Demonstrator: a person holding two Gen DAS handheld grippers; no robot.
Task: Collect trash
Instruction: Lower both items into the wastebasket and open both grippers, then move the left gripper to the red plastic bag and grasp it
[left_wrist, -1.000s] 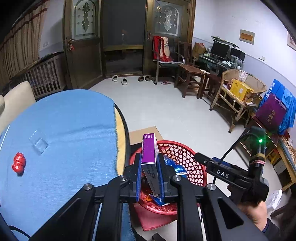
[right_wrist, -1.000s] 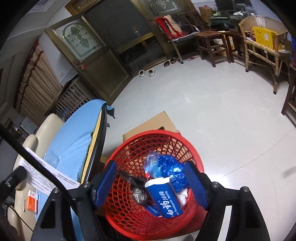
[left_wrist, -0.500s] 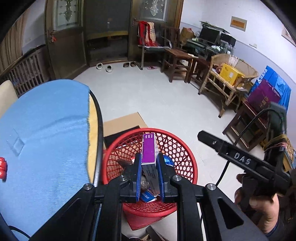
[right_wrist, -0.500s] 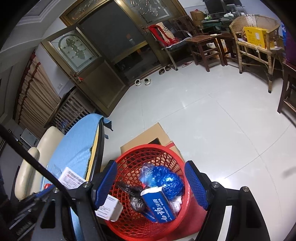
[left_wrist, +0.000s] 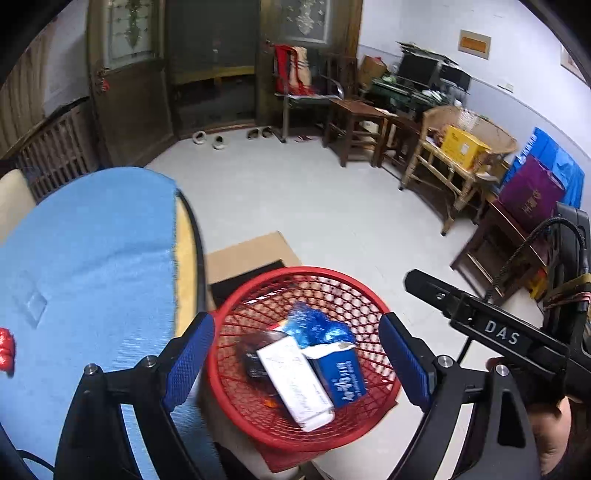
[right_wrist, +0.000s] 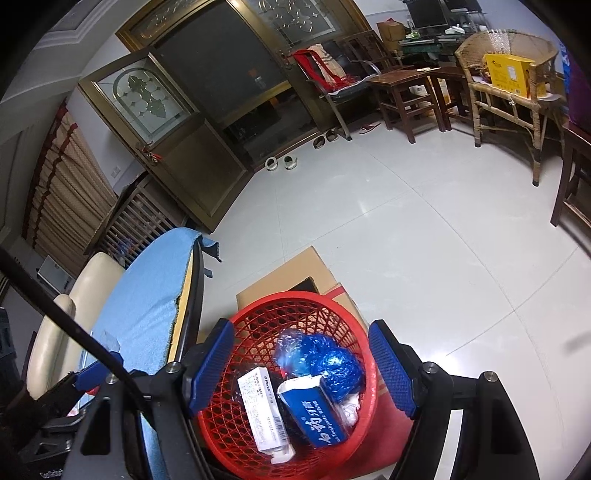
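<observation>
A red mesh basket (left_wrist: 354, 288) (right_wrist: 258, 321) stands on the floor beside the round table. Inside lie a white carton (left_wrist: 295, 384) (right_wrist: 262, 410), a blue box (left_wrist: 341, 373) (right_wrist: 314, 413) and a crumpled blue wrapper (left_wrist: 314, 326) (right_wrist: 325, 358). My left gripper (left_wrist: 297, 360) hangs over the basket, its jaws opening wide, nothing between them. My right gripper (right_wrist: 301, 369) also hovers above the basket, open and holding nothing. A red wrapper (left_wrist: 5, 349) lies on the blue tablecloth at the far left.
The round table with its blue cloth (left_wrist: 85, 258) stands left of the basket. A flattened cardboard box (left_wrist: 247, 254) lies under and behind the basket. Wooden and wicker chairs (left_wrist: 458, 158) line the right wall; a hand holds the right gripper's handle (left_wrist: 554, 424).
My left gripper moved out over the basket, then its jaws spread and let go of the purple-ended white carton, which now lies in the basket. The right gripper stayed in place, open.
</observation>
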